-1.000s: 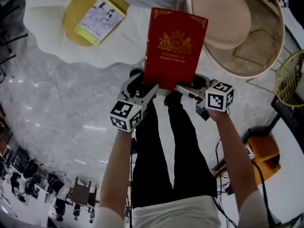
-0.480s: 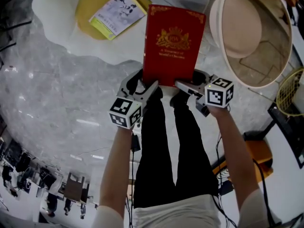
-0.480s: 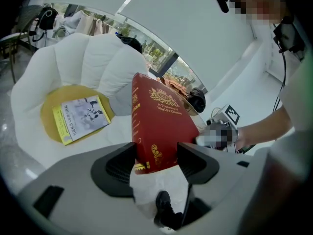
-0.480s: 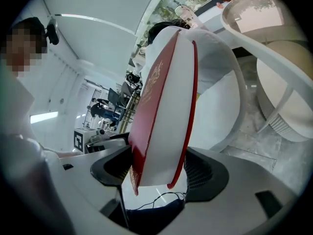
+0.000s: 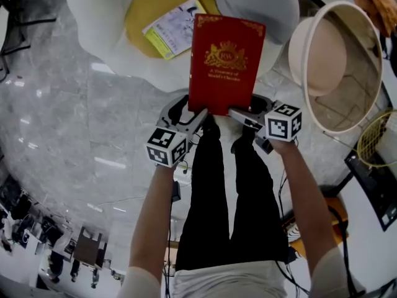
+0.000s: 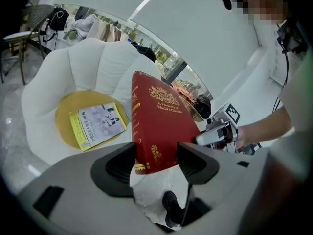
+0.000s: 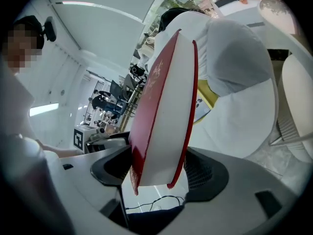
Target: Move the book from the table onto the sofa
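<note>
**Red book held in both grippers before the white sofa**

Grey marbled floor [image 5: 74, 117] spreads under a white, petal-shaped sofa [image 5: 102, 17] with a round yellow seat cushion [image 5: 142, 11]. A pale booklet [image 5: 174, 27] lies flat on that cushion, and a grey pillow [image 5: 263, 5] sits at the sofa's right side. Off to the right stands a round wicker chair [image 5: 360, 67] with a beige pad.

The red book [image 5: 226, 64], with gold print on its cover, is held in the air in front of the person, touching no surface. In the head view its far end overlaps the sofa's front edge beside the booklet. The left gripper [image 6: 155, 161] has its jaws pinching the book's near corner at the spine. The right gripper [image 7: 157, 166] has its jaws clamped across both covers at the near page-edge corner. The person's dark-trousered legs [image 5: 229, 210] show below.
</note>
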Action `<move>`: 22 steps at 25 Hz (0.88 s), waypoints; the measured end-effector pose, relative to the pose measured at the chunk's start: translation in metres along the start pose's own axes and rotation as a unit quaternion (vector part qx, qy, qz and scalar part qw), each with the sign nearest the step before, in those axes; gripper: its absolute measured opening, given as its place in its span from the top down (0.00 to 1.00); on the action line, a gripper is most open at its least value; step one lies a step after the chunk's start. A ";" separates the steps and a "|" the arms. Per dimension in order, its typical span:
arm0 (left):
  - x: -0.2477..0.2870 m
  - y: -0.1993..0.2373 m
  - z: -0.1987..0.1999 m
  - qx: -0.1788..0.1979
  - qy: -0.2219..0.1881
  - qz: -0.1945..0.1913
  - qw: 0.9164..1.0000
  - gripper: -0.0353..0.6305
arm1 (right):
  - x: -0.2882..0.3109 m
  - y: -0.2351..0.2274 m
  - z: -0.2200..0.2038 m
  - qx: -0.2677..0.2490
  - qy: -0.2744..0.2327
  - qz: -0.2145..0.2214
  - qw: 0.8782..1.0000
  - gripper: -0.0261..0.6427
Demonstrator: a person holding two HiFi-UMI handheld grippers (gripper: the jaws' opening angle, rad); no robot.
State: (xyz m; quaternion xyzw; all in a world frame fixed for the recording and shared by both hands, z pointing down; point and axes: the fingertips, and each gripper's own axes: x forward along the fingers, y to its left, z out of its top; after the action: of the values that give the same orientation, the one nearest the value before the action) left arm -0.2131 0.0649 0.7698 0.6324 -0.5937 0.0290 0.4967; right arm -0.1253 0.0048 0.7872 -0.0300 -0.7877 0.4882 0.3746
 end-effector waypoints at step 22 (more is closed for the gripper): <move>0.075 0.133 0.012 -0.132 -0.041 0.058 0.989 0.54 | 0.118 -0.084 0.081 -0.050 0.108 0.003 0.993 0.44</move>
State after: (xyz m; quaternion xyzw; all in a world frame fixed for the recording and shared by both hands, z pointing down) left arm -0.3015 0.0292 0.8903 0.5265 -0.6479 -0.0472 0.5484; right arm -0.2335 -0.0511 0.9002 -0.1039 -0.7658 0.4430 0.4544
